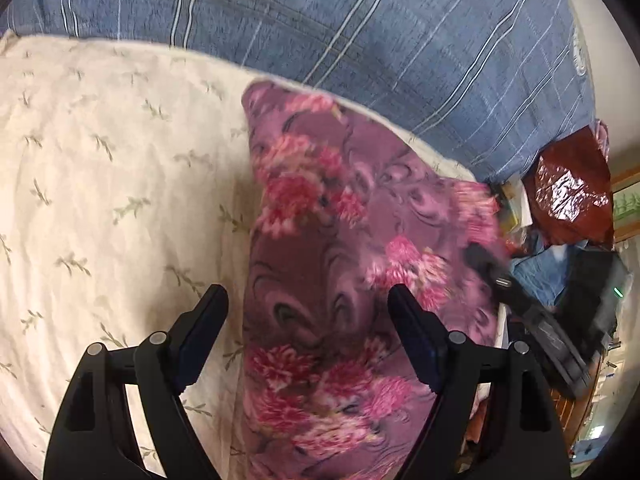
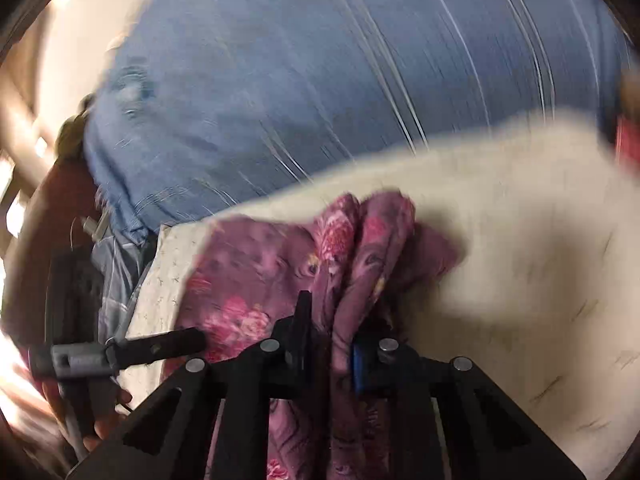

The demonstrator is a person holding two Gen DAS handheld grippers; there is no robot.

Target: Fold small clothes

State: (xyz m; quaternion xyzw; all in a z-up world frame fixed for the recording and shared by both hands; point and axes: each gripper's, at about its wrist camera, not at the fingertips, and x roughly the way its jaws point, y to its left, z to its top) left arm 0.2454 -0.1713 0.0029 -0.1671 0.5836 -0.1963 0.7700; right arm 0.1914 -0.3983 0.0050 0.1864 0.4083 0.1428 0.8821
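Observation:
A purple garment with pink flowers (image 1: 332,248) lies on the cream leaf-print sheet (image 1: 100,168), stretching from the far middle toward me. My left gripper (image 1: 308,300) is open above its near part, left finger over the sheet, right finger over the cloth. My right gripper (image 2: 332,344) is shut on a bunched fold of the same garment (image 2: 360,248), which rises in a gathered ridge between the jaws. The right gripper also shows at the garment's right edge in the left wrist view (image 1: 520,300). The right wrist view is blurred by motion.
A blue striped quilt (image 1: 360,28) lies along the far side of the sheet. A shiny dark red bag (image 1: 568,192) and loose clutter (image 1: 560,272) sit past the bed's right edge. The left gripper shows at the left in the right wrist view (image 2: 120,350).

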